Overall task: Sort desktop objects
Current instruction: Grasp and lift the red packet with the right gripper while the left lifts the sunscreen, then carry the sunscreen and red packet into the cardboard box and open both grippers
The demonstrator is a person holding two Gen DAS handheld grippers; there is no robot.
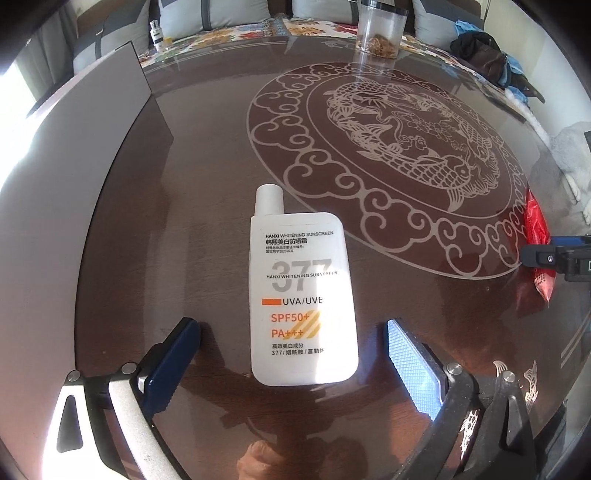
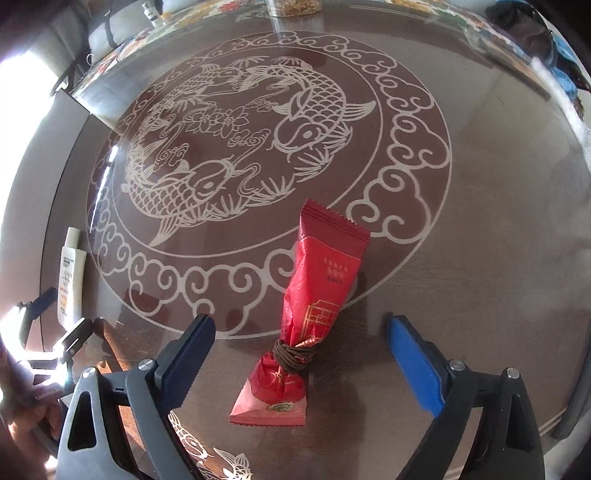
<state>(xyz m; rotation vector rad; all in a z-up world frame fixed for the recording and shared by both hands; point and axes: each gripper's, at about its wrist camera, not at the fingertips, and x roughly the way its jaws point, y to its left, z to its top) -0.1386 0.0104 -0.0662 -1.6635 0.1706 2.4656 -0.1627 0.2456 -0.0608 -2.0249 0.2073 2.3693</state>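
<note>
Right now we hold both claws spread wide over the glossy brown table (image 1: 207, 192), each straddling one object without touching it. Our left gripper (image 1: 293, 334) has its jaws well apart, one dark blue pad on the left and one pale textured pad on the right, and the white sunscreen bottle (image 1: 303, 295) lies flat between them, cap pointing to the far side, label facing up with "SPF50+" and "377" readable. Clear tabletop shows on either side of the bottle, so neither pad is in contact with it.

Our right gripper (image 2: 301, 332) is likewise spread, blue pads to left and right, and the red snack packet (image 2: 310, 295) lies between them, its near end cinched by a brown cord (image 2: 293, 356) wound around it. Its far end overlaps the pale ring of the carp medallion (image 2: 236, 147) printed on the table.

From the right wrist view, the bottle sits at far left, well apart from the packet. At the far table edge stands a clear jar (image 1: 380, 31) with brownish contents, and a grey board (image 1: 99, 110) stands at the left.
</note>
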